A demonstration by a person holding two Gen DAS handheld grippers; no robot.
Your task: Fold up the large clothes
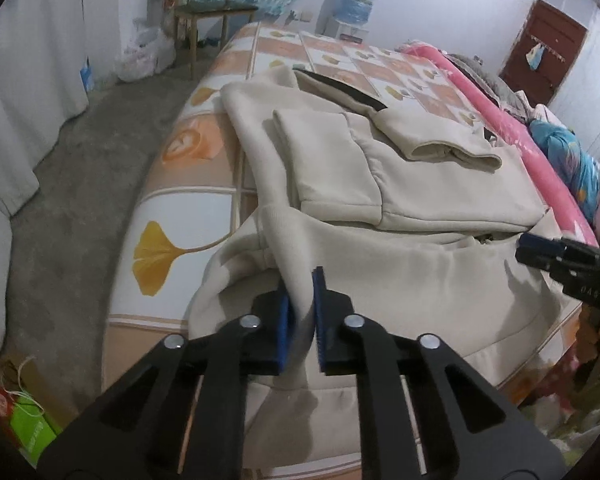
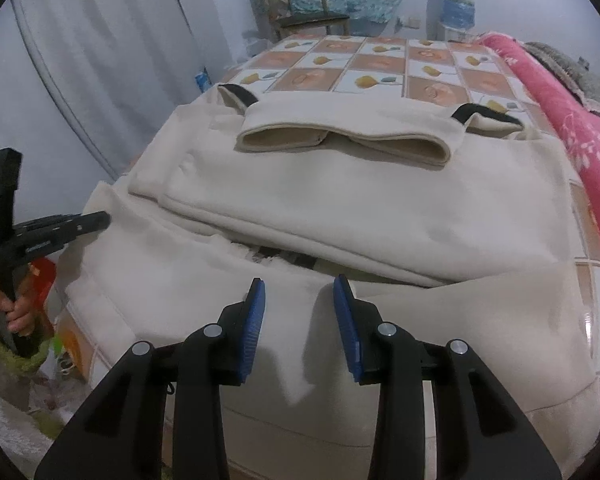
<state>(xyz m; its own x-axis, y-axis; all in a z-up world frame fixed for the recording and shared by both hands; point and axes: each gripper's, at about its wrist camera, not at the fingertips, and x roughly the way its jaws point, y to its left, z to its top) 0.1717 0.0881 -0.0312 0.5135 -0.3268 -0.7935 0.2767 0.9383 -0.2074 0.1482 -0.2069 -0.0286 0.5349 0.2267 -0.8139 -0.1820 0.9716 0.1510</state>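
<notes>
The left tool (image 1: 300,316) is clamped on a ridge of cream cloth, the blue pads pressed into a fold of the hoodie (image 1: 380,168) at its near left edge. The right tool (image 2: 300,320) stands with its pads apart, a raised fold of the same cloth between them but not yet pinched, as far as the right wrist view shows.

The hoodie lies on the bed (image 1: 220,184) straight ahead of both tools, its sleeves (image 2: 340,140) already folded in across the body and its near hem draped over the bed's front edge toward the tools.

The step in hand looks like taking up the near hem to fold it away over the body. To do it well, the right tool should probably close on the cloth at the same depth as the left, so that both corners rise level; then both should lift together and carry the hem forward, keeping the edge taut between them so the folded sleeves beneath are not dragged out of place.

Beyond the garment the patterned bedcover runs on, bare. To the right of the tools a pink blanket (image 2: 560,100) runs along the bed, close to the hoodie's right edge, and could catch the cloth. Far ahead stand a wooden chair (image 2: 300,4) and a water dispenser (image 2: 456,4), well clear of the work.
</notes>
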